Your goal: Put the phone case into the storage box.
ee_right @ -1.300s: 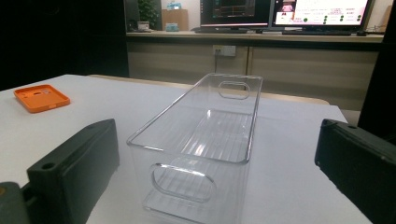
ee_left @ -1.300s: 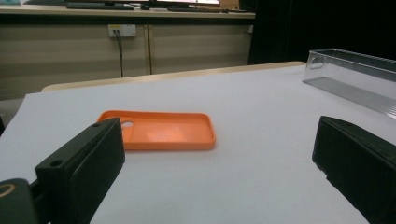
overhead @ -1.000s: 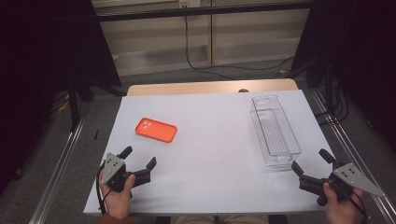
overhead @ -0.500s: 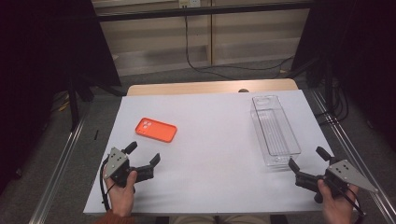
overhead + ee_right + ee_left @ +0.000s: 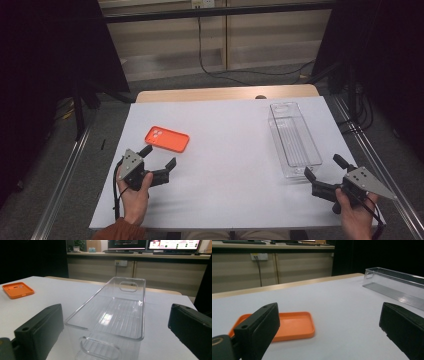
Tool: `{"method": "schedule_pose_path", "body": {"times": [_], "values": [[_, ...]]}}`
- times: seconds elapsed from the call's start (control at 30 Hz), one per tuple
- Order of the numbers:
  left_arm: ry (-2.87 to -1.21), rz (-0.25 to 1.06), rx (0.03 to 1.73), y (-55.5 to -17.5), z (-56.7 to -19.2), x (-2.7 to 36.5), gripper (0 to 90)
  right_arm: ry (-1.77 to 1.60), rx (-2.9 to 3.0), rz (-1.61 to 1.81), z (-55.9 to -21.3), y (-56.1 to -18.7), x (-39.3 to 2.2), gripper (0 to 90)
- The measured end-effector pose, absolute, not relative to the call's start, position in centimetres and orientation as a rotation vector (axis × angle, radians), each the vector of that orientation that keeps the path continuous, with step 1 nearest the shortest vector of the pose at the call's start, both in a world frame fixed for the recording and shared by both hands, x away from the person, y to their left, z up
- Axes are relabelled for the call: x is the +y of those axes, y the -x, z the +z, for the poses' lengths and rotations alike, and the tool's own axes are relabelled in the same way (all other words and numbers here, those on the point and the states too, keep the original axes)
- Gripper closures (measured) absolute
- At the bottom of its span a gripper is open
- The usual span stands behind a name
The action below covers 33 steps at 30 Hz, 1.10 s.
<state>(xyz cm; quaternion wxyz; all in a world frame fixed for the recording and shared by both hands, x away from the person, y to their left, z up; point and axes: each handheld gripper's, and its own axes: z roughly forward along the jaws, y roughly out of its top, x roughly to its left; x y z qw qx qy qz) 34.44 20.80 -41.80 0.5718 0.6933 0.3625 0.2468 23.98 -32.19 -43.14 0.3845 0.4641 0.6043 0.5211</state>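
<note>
Orange phone case (image 5: 167,138) lying flat, open side up, on the white table cover (image 5: 225,165), well to the left of the clear plastic bin (image 5: 294,140) and apart from it. Probably light, thin and a little flexible, with a shallow raised rim and camera cutouts at one end; likely to slide on the smooth cover if nudged sideways. Best taken across a long edge, one jaw under or outside the rim and one inside, rather than pressed flat from above. Left gripper (image 5: 159,161) just short of the case's near edge, jaws spread wide with nothing between them, case (image 5: 287,326) seen just beyond its left jaw. Right gripper (image 5: 324,167) at the bin's near end, jaws likewise wide and empty, straddling the bin (image 5: 110,315) in line but not touching it. Bin empty, rigid, handle slots in both end walls
</note>
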Motion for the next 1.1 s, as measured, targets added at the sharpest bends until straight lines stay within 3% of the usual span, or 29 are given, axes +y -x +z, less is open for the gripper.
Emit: {"method": "schedule_pose_path", "body": {"times": [0.43,0.63,1.1], "values": [[-1.629,0.592,0.787,-37.5,-41.2,19.3,4.2,-1.167,1.560,1.345,-43.1,-23.9,-32.1,0.0],[-1.634,0.532,0.800,-39.0,-41.2,18.7,4.2,-1.192,1.551,1.358,-43.1,-23.9,-32.2,0.0],[-1.666,0.595,0.794,-42.2,-40.8,17.4,4.0,-1.188,1.551,1.360,-43.2,-23.9,-32.3,0.0]]}}
